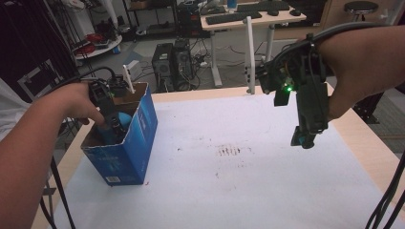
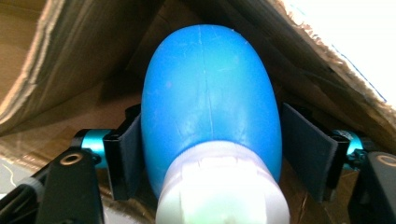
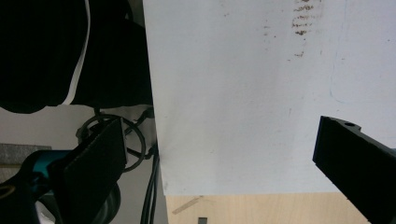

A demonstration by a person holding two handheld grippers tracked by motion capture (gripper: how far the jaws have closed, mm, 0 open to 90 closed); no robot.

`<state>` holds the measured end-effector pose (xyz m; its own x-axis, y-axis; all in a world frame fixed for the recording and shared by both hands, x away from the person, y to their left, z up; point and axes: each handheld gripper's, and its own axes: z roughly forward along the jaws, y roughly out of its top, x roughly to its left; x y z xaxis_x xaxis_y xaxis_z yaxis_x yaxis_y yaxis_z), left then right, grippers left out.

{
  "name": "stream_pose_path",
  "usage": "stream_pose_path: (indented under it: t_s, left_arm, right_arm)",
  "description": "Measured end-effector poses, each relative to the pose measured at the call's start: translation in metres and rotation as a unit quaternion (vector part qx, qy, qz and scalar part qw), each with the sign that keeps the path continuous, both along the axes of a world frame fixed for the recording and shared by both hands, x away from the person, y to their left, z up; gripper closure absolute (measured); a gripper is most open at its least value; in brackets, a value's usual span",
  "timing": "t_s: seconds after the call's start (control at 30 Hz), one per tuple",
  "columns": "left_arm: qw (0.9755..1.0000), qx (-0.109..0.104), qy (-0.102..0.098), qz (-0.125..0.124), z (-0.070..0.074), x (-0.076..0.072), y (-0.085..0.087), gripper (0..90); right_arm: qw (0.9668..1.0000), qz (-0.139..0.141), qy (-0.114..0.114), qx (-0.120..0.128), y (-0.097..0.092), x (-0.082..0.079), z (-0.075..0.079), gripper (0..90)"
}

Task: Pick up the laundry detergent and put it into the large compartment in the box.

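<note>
Item one, left gripper [image 2: 211, 154]: I am seeing its jaws standing partly open inside the box, one black ribbed pad on each side of the blue bottle [image 2: 210, 98]. The left-hand pad is lying against the bottle's flank or very nearly so; the right-hand pad is showing a thin gap. I cannot tell for certain whether the pads are pressing, so I am not counting this as a firm grip.

Item two, blue bottle: it is sitting down in the cardboard box [image 1: 143, 124], which is standing at the left side of the table [image 1: 353, 138]. The body is smooth, rounded, egg-like plastic with a faint moulding seam running along its middle. Its white cap [image 2: 219, 186] is ridged and is pointing toward the gripper's camera.

Item three, cardboard box: blue printed outside, plain brown corrugated inside, flaps open, edges rough and fraying. A white stick [image 1: 129, 78] is rising from its far corner.

Item four, right gripper [image 1: 303, 138]: I am holding it in the air above the right part of the table, pointing down. Its jaws are standing wide apart with nothing between them.

Item five, table surface: a white sheet [image 1: 248, 181], matte, is carrying brownish smudges [image 1: 233, 150] near its middle; pale wood is showing along its edges.
</note>
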<state>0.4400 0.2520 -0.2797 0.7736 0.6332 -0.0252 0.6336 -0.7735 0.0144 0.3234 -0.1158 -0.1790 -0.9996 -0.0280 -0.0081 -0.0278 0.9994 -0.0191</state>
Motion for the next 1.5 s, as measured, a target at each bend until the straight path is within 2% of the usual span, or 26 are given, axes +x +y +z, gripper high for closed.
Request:
stream_pose_path:
  t_s: [0.17, 0.23, 0.53, 0.67, 0.77, 0.87, 0.97, 1.13, 1.17, 1.2, 1.4, 1.43, 1.5]
  left_arm:
    - [1.0000, 0.004, 0.001, -0.003, 0.007, -0.002, -0.001, 26.3]
    - [0.9999, 0.006, -0.004, -0.007, 0.011, -0.003, -0.001, 25.1]
    - [0.9997, 0.017, -0.018, -0.004, 0.036, -0.009, -0.004, 16.6]
    - [0.9996, 0.012, -0.020, -0.018, 0.047, -0.013, -0.005, 15.4]
    - [0.9995, 0.011, -0.022, -0.018, 0.054, -0.016, -0.007, 15.4]
    - [0.9993, 0.010, -0.025, -0.028, 0.061, -0.019, -0.011, 15.4]
    - [0.9986, 0.009, -0.029, -0.044, 0.068, -0.024, -0.018, 10.9]
    - [0.9968, 0.004, -0.029, -0.074, 0.080, -0.030, -0.032, 10.1]
    - [0.9964, 0.004, -0.030, -0.079, 0.081, -0.031, -0.034, 8.2]
    - [0.9961, 0.004, -0.025, -0.085, 0.081, -0.032, -0.037, 8.2]
    - [0.9921, 0.005, -0.027, -0.122, 0.083, -0.040, -0.057, 3.7]
    - [0.9914, 0.005, -0.025, -0.129, 0.083, -0.041, -0.060, 2.6]
    - [0.9902, 0.001, -0.016, -0.139, 0.083, -0.044, -0.068, 2.6]
  right_arm:
    - [1.0000, 0.002, -0.001, 0.002, 0.001, -0.001, 0.000, 2.1]
    - [1.0000, 0.002, -0.001, 0.002, 0.000, -0.001, 0.000, 2.1]
    - [1.0000, 0.004, -0.001, 0.002, -0.001, -0.002, 0.001, 2.1]
    - [1.0000, 0.004, -0.002, 0.004, 0.001, -0.002, 0.003, 2.1]
    - [1.0000, 0.005, -0.001, 0.003, 0.002, -0.002, 0.003, 2.1]
    - [1.0000, 0.002, 0.000, 0.000, 0.004, -0.003, 0.004, 2.1]
    - [1.0000, 0.008, 0.000, 0.002, 0.005, -0.003, 0.004, 2.1]
    - [1.0000, 0.003, 0.001, 0.000, 0.007, -0.002, 0.006, 2.1]
    - [0.9999, 0.010, 0.001, 0.003, 0.007, -0.001, 0.005, 2.1]
    - [1.0000, 0.009, 0.002, 0.002, 0.008, -0.001, 0.006, 2.1]
    - [1.0000, 0.008, 0.004, -0.001, 0.007, 0.000, 0.006, 2.1]
    - [1.0000, 0.001, 0.005, -0.004, 0.007, -0.001, 0.006, 2.1]
    - [1.0000, 0.006, 0.005, 0.001, 0.006, 0.001, 0.006, 2.1]
